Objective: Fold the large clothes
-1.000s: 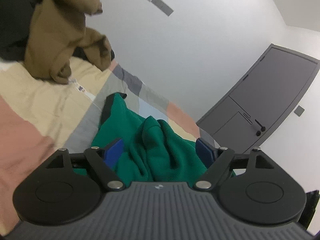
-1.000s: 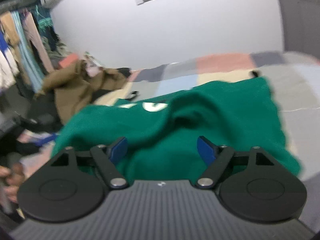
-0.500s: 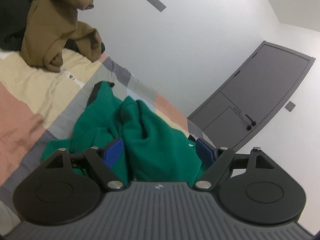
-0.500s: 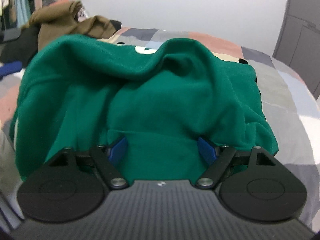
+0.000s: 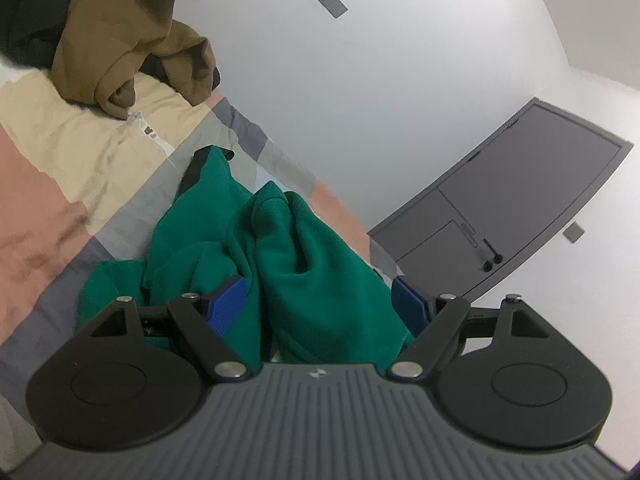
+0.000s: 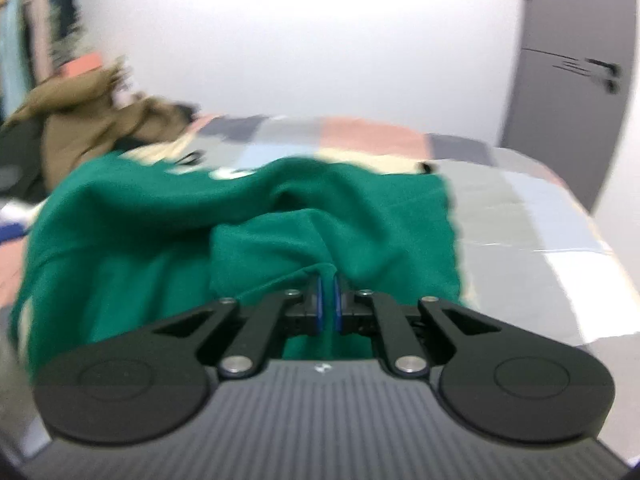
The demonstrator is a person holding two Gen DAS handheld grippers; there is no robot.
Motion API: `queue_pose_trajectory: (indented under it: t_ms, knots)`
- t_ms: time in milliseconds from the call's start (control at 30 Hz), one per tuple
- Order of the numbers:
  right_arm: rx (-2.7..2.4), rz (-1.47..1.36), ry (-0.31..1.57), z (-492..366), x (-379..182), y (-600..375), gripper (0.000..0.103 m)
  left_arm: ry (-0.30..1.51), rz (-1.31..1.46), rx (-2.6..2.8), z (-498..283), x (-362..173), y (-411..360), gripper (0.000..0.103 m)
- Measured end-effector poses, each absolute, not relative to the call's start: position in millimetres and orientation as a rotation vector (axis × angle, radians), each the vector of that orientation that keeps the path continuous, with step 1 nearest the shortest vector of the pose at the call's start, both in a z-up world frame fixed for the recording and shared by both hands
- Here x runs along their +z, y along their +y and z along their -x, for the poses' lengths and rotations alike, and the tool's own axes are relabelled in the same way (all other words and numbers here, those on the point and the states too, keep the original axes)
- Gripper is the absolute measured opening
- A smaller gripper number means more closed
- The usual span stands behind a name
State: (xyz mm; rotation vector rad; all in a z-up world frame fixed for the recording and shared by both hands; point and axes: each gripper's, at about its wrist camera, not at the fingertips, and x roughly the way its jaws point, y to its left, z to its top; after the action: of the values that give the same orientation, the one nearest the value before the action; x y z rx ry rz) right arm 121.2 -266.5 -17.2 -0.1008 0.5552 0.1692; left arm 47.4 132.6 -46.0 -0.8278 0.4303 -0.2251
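Observation:
A crumpled green sweatshirt (image 5: 304, 248) lies on a patchwork bedspread (image 5: 60, 160). My left gripper (image 5: 316, 300) stands open at the garment's near edge. A bunched fold of green cloth rises between its blue pads (image 5: 226, 304), which do not squeeze it. In the right wrist view the same green sweatshirt (image 6: 140, 232) spreads across the bedspread (image 6: 520, 200). My right gripper (image 6: 327, 280) is shut on a pinch of its near edge, and the cloth puckers up around the fingertips. This view is blurred.
A brown garment (image 5: 120, 40) is heaped on dark clothes at the far end of the bed, also blurred in the right wrist view as a brown pile (image 6: 80, 120). A grey door (image 5: 520, 192) stands beyond the bed. Hanging clothes (image 6: 32, 20) fill the left edge.
My right gripper's jaws went from wide apart to closed on the green cloth's near edge. In the left view the green heap shifted slightly; the left jaws stayed wide.

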Motion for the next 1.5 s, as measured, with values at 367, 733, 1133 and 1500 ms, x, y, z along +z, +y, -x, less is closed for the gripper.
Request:
queue_pose_trajectory:
  t_ms: [367,733,1133,1500]
  knots:
    - [-0.027,0.039,0.653,-199,-32,-321,0.008,0.429,0.943,-0.272,-51,-55,145,0.083]
    - [0.11,-0.194,0.574,-153,-19,-342,0.072,0.523,0.937,-0.407,-44,-48,116,0.083]
    - [0.527,-0.306,0.513,-132,-13,-312,0.072,0.651,0.798,-0.442,-44,-73,59,0.082]
    - [0.531,0.064,0.692,-164,-58,-223,0.033,0.591,0.968,-0.451,-45,-83,77,0.082]
